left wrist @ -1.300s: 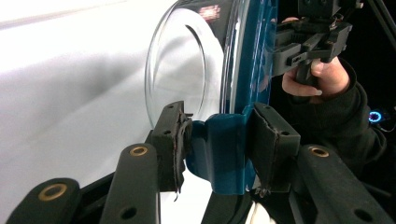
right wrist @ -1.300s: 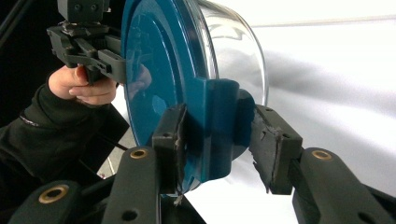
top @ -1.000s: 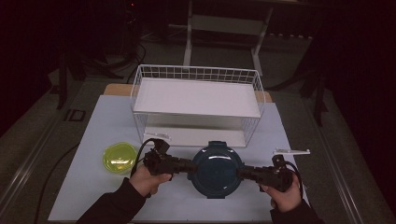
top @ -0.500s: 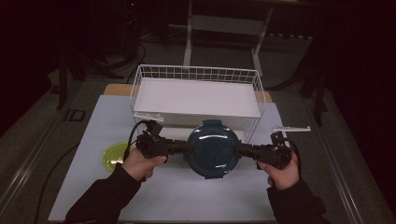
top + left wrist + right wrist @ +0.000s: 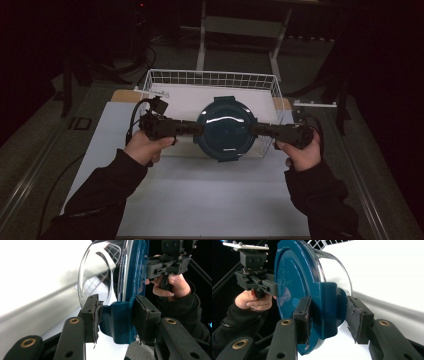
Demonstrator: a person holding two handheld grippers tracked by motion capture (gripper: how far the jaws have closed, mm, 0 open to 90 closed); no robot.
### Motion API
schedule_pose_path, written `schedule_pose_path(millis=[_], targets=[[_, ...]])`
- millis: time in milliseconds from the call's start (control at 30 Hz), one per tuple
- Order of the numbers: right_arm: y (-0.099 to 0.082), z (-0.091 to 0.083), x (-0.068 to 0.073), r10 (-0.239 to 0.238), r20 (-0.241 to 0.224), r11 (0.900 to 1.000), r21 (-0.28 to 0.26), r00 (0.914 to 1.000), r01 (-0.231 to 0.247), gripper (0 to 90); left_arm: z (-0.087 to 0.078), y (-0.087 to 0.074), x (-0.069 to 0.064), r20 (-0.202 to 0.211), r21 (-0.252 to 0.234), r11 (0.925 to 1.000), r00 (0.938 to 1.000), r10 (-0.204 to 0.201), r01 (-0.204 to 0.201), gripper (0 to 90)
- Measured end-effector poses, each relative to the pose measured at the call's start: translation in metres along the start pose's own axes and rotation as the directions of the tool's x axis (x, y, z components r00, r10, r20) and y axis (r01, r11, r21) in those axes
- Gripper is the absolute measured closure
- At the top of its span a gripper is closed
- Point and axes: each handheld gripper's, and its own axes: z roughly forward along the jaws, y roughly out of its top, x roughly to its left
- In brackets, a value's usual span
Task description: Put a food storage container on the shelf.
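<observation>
We hold one round blue-lidded bowl [image 5: 223,129] up in front of the one wire basket [image 5: 210,80], with our left tool [image 5: 192,129] and right tool [image 5: 256,129] each clamped on a lid clip. The bowl hides part of the basket, and the room beyond the bench [image 5: 200,200] is too dark to see.

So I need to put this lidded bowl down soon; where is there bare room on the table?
The white mat lies bare between the two sleeves, below the container. The wire basket floor behind also looks bare. It is tight at the basket's front rim, where the left gripper and right gripper hold the container.
</observation>
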Motion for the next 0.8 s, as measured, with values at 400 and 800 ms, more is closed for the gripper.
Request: schedule_pose_path(millis=[400,800], targets=[[0.052,0.015,-0.013,0.044,0.013,0.9990,-0.003,0.9989,-0.044,56.4,-0.004,0.050,0.025,-0.029,-0.032,0.9989,0.9990,-0.035,0.034,56.8],[0.067,0.030,-0.028,0.102,0.043,0.9947,0.010,0.9939,-0.102,56.5,0.004,0.055,0.052,-0.024,-0.054,0.9914,0.9924,-0.121,0.119,56.3]])
